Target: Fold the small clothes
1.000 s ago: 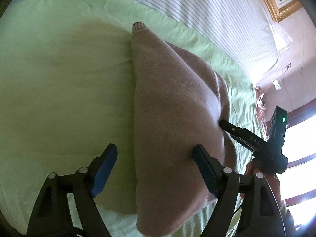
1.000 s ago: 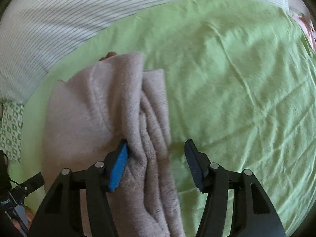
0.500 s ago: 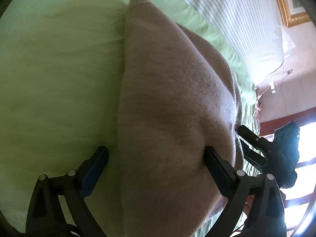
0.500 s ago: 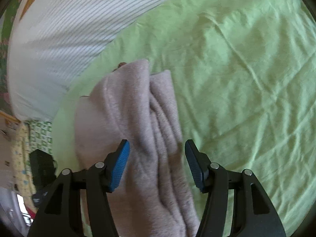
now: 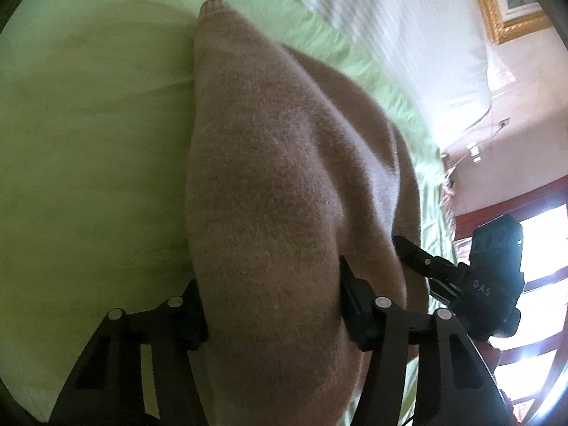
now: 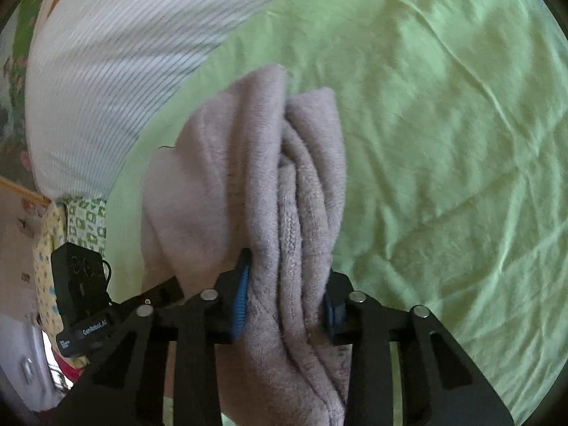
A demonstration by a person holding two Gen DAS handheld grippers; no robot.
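A folded pinkish-beige knit garment lies on a light green bed sheet. My left gripper is shut on one end of it, the thick fold filling the space between the fingers. My right gripper is shut on the other end, where the garment is bunched into several folds. The right gripper also shows in the left wrist view, close beside the garment. The left gripper shows in the right wrist view, at the lower left.
A white striped cover lies along the far edge of the green sheet. A gold picture frame hangs on the wall. A bright window is at the right. Patterned cloth lies beyond the bed edge.
Both grippers went from open astride the garment to closed on it. Both views have tilted and moved in closer to the garment.
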